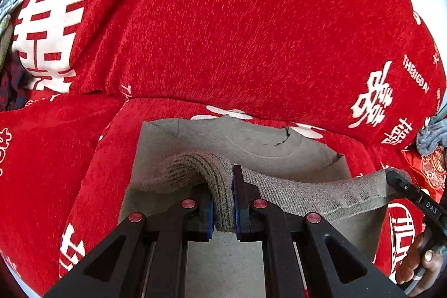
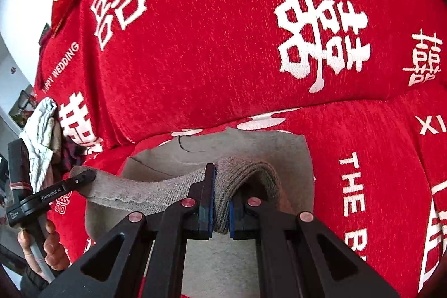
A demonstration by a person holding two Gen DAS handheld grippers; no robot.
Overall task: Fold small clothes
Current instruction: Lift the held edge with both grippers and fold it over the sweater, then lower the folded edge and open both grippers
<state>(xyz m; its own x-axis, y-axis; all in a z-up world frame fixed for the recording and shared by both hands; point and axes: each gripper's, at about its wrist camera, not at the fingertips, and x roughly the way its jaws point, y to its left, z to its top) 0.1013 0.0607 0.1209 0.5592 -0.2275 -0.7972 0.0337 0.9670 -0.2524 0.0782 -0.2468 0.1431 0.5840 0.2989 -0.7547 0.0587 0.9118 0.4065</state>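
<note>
A small grey-brown garment (image 1: pixel 259 147) lies on a red sofa seat, its ribbed hem (image 1: pixel 307 194) lifted and stretched between both grippers. My left gripper (image 1: pixel 223 203) is shut on the left end of the hem. My right gripper (image 2: pixel 220 203) is shut on the right end of the hem (image 2: pixel 156 192). The right gripper shows at the right edge of the left wrist view (image 1: pixel 396 180), and the left gripper shows at the left of the right wrist view (image 2: pixel 86 176). The garment's body (image 2: pixel 251 144) lies flat under the raised hem.
The sofa cover (image 1: pixel 223 32) is red with white characters; its backrest rises just behind the garment. A pile of other clothes (image 2: pixel 44 130) sits at the left end of the seat. A grey cloth (image 1: pixel 431 138) and a red cushion (image 1: pixel 430 166) lie at the right.
</note>
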